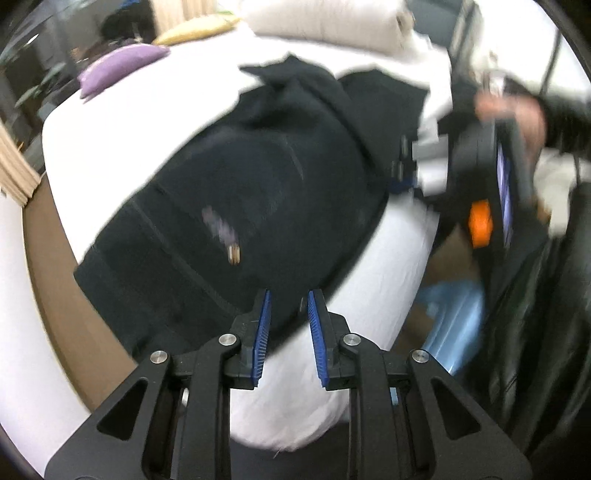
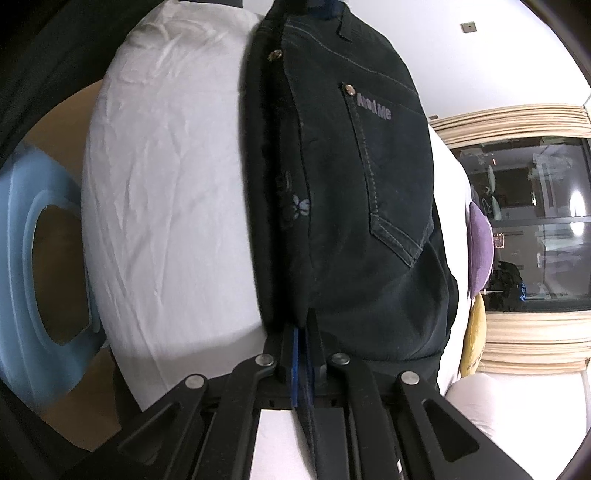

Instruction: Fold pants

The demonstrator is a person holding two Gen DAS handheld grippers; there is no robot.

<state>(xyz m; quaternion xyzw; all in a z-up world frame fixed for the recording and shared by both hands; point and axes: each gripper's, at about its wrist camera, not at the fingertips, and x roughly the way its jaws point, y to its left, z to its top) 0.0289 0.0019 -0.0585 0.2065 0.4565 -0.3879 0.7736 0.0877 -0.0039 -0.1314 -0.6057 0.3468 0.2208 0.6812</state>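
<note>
Left gripper (image 1: pixel 289 306): we saw its blue pads (image 1: pixel 263 332) apart, nothing pinched between them. It hung just over the near edge of the pants (image 1: pixel 258 177), tips over the dark cloth; we couldn't tell if they touched it. That view was motion-blurred.

Right gripper (image 2: pixel 304 334): we saw its jaws nearly together, clamped on a fold of the pants (image 2: pixel 354 184) edge, cloth running down between the pads. From the left camera, we saw the right gripper (image 1: pixel 402 162) at the far right edge of the pants, with a hand (image 1: pixel 517 114) on its handle.

The pants were dark, lying bunched across a white bed (image 1: pixel 147 122), one end crumpled up toward the far side. In the right view we saw a back pocket (image 2: pixel 391 177) with printed lettering and a rivet (image 2: pixel 348 88) facing up.

Around them: a purple cushion (image 1: pixel 118 68) and a yellow cushion (image 1: pixel 195 31) at the far edge of the bed, a cream pillow (image 1: pixel 325 18) beyond, and a light-blue plastic thing (image 2: pixel 33 258) on the floor beside the bed.
</note>
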